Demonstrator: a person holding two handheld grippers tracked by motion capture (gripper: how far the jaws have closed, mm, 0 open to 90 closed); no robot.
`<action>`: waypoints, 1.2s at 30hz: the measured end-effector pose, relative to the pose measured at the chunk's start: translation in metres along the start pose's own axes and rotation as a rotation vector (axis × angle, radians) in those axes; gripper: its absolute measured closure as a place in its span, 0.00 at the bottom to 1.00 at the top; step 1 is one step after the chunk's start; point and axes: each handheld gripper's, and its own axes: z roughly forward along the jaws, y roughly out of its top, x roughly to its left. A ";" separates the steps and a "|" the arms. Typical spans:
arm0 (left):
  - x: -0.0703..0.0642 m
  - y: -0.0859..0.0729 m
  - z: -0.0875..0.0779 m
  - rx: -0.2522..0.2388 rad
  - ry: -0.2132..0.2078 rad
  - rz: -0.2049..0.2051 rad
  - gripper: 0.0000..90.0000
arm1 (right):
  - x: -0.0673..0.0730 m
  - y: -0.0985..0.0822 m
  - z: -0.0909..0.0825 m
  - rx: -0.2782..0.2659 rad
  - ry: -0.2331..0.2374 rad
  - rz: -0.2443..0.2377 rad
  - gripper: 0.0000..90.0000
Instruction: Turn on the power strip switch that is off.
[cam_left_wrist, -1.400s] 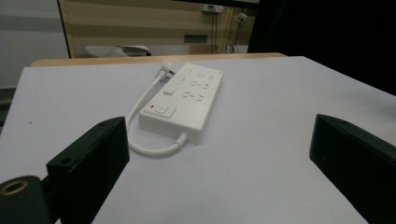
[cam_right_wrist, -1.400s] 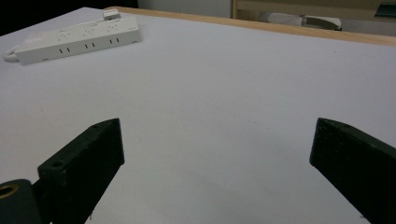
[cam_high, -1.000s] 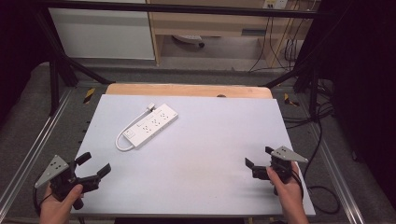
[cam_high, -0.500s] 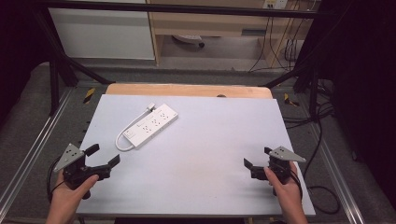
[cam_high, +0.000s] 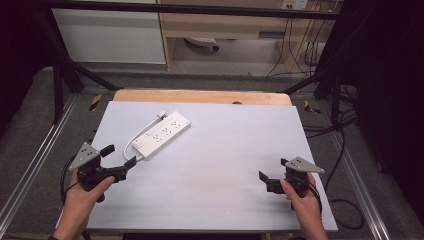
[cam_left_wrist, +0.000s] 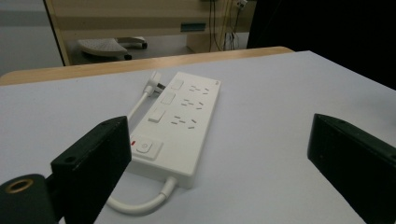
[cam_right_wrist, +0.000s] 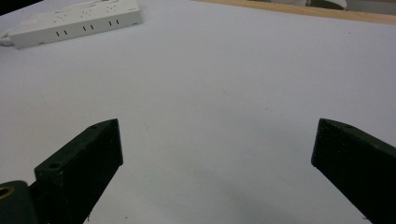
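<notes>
A white power strip (cam_high: 162, 134) lies slantwise on the left rear part of the white table top (cam_high: 215, 150). Its short white cable (cam_high: 131, 145) loops from its near end, and its plug (cam_high: 161, 114) rests by its far end. My left gripper (cam_high: 119, 156) stands open just in front of the strip's near end, not touching it. In the left gripper view the strip (cam_left_wrist: 182, 116) lies between and beyond the wide-apart jaws of that gripper (cam_left_wrist: 219, 154). My right gripper (cam_high: 272, 170) is open and empty at the front right. The right gripper view has the strip (cam_right_wrist: 74, 21) far off at top left.
A wooden strip (cam_high: 200, 96) edges the table's far side. Metal rails (cam_high: 30, 170) run along both sides of the table. Cables (cam_high: 340, 150) hang off the right side. Cabinets and a shelf (cam_high: 220, 25) stand beyond the table.
My left gripper has moved forward and to the right, from the table's front left corner to the power strip's near end. The right gripper has hardly moved.
</notes>
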 end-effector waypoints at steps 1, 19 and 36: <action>-0.001 0.003 0.004 0.012 0.006 0.004 0.07 | 0.000 0.000 0.000 0.001 -0.003 -0.001 0.03; 0.003 0.022 0.035 0.095 0.028 0.021 0.08 | 0.002 0.001 0.002 0.007 0.010 -0.017 0.03; 0.003 0.036 0.050 0.088 0.019 0.025 0.08 | 0.003 0.002 0.005 0.019 0.018 -0.034 0.03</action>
